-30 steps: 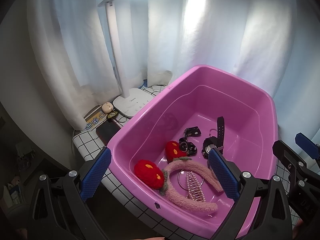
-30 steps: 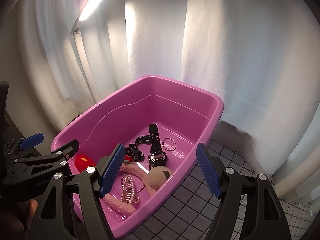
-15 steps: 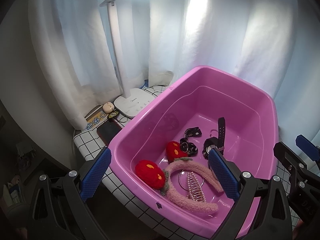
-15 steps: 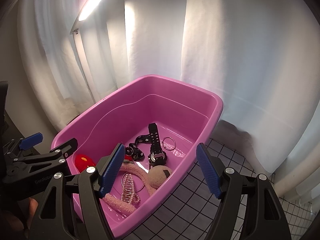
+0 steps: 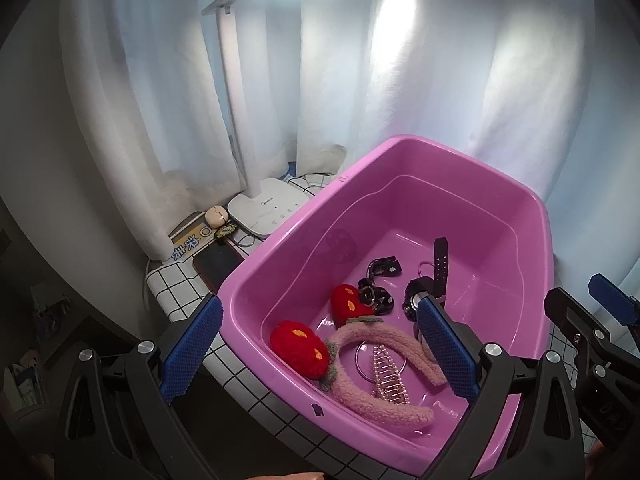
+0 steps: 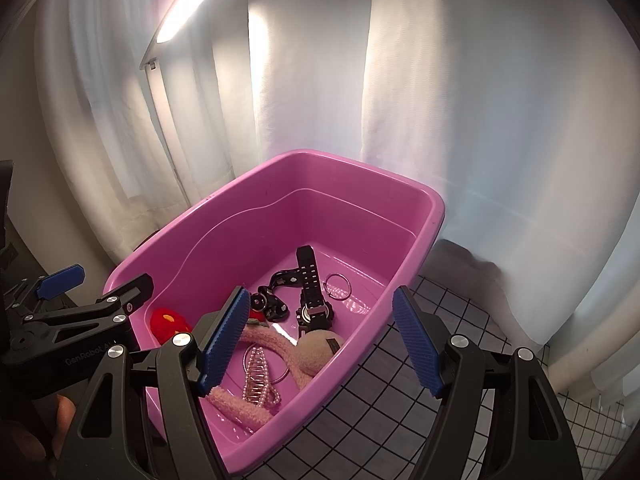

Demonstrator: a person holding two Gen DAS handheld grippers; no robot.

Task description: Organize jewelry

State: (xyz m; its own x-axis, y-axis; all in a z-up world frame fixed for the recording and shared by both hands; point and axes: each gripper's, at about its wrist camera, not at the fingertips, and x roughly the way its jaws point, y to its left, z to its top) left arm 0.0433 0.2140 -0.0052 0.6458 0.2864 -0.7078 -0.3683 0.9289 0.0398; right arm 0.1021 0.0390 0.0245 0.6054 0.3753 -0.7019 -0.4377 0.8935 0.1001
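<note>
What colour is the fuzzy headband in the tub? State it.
Pale pink; the fuzzy headband lies in the purple-pink tub, clearest in the left wrist view.

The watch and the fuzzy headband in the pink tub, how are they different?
The watch is black, hard and shiny; the headband is pink and fluffy. The watch's strap runs fairly straight toward the tub's far wall; the headband bends in a big arc. The headband has red strawberries by one end; the watch is plain. Both lie on the floor of the tub, untouched by either gripper.
</note>
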